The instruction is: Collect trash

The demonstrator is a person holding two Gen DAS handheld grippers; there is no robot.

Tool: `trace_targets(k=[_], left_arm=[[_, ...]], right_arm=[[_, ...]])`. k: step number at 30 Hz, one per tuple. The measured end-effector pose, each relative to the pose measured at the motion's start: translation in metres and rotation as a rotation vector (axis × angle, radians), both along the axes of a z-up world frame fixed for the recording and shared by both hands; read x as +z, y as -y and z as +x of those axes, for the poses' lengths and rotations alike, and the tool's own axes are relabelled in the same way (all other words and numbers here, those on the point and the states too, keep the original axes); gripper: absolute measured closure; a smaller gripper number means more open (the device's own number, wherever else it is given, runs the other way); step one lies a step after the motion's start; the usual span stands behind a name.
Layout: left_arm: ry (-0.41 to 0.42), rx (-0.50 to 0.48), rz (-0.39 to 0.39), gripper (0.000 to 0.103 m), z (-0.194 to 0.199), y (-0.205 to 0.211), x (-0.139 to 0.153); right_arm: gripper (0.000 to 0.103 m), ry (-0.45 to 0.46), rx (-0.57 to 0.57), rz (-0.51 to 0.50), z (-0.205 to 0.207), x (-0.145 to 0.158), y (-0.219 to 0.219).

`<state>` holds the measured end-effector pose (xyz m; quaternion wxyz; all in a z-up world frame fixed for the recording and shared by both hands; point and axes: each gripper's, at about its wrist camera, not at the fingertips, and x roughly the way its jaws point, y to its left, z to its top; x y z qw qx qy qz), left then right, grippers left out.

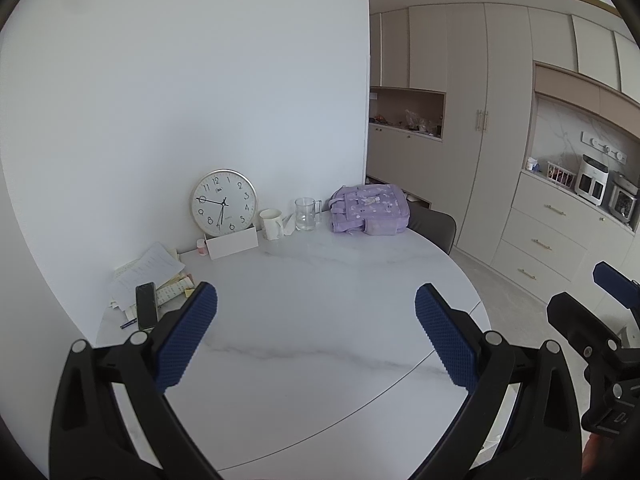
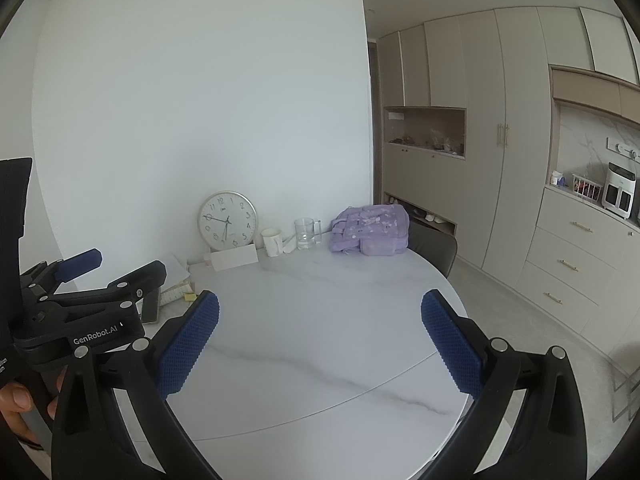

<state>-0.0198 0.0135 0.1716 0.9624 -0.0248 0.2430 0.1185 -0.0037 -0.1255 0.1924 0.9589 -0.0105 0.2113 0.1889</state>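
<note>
I'm holding both grippers above the round white marble-patterned bench (image 1: 320, 312), looking toward the white wall. My left gripper (image 1: 316, 334) is hanging over the near half of the bench with its blue ribbed jaws spread wide apart and nothing between them.

Starting at the far left, a loose heap of white and yellowish papers and receipts (image 1: 150, 276) is lying at the bench's edge by the wall, the likeliest trash here, with a dark slim phone (image 1: 146, 306) resting on its near side. Just right of that, a small pink-capped bottle (image 1: 201, 247) is standing beside a plain white card box (image 1: 233, 243). Behind the box, a round silver-rimmed wall clock (image 1: 224, 203) is leaning against the wall. Next along, a white ceramic mug (image 1: 272, 223) is standing upright, with a crumpled white tissue (image 1: 289, 225) tucked between it and a clear glass mug with a handle (image 1: 307, 214). Further right, a lilac child's backpack (image 1: 370, 210) is lying flat near the bench's far edge, and a dark grey chair back (image 1: 434, 226) is showing just behind it.

My right gripper (image 2: 320, 340) is hovering over the bench's right half, jaws likewise wide apart and holding nothing. Beige cabinets (image 1: 472, 128) are filling the right background.
</note>
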Motion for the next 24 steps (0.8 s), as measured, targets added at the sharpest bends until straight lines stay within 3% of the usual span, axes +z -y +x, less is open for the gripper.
trace_targets(k=[13, 24], left_arm=[[0.023, -0.011, 0.010, 0.008, 0.0007, -0.0002, -0.0007], [-0.006, -0.010, 0.002, 0.008, 0.0047, -0.0019, -0.0037]], right_arm=[[0.003, -0.006, 0.000, -0.002, -0.0007, -0.0013, 0.0006], [0.003, -0.010, -0.004, -0.008, -0.0032, -0.0021, 0.0003]])
